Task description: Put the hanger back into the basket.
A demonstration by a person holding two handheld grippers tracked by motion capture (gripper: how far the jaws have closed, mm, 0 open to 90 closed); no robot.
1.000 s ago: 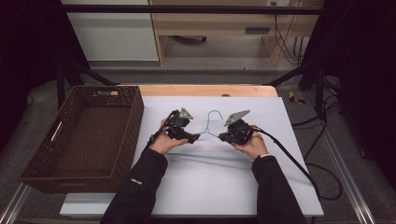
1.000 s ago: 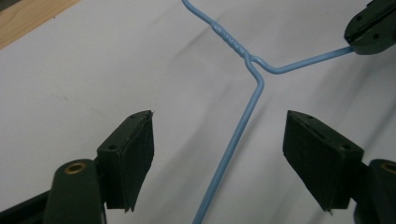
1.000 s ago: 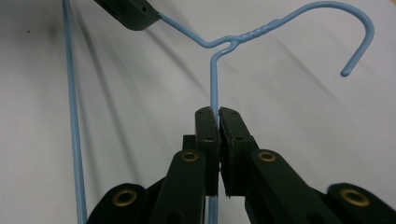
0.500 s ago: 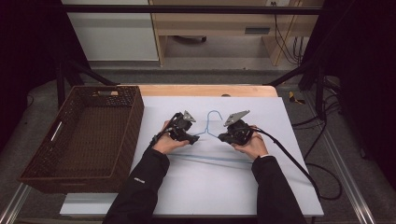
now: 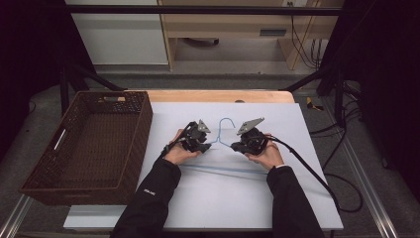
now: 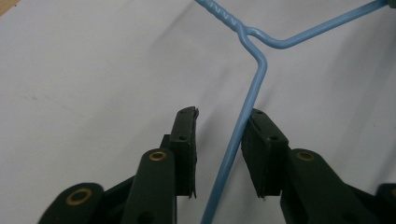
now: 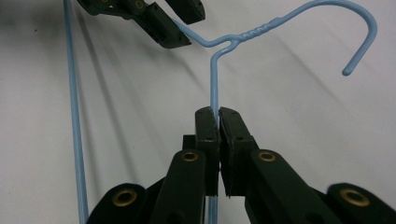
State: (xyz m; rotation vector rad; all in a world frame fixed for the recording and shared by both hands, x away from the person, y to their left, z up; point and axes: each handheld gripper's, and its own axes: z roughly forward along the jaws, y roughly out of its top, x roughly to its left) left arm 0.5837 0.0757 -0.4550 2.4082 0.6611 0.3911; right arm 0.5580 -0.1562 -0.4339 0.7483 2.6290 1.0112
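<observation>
R tongs [image 7: 218, 114] clamp blue hanger [image 7: 214, 79]; L tongs [image 6: 219, 128] closing round it, prob. not gripping yet.

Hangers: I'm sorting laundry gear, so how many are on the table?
1. A blue wire hanger lies on the white table, right of the basket. None seems hidden.

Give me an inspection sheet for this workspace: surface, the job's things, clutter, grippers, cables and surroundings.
Surface: white board on a wooden table.
Job's things: blue wire hanger lying flat.
Clutter: brown wicker basket at the left, nothing in it.
Grippers: right gripper shut on one hanger shoulder; left gripper has just been closing around the other, a gap left on one side.
Cables: black cable trails from the right gripper.
Surroundings: cabinets and wires behind.
</observation>
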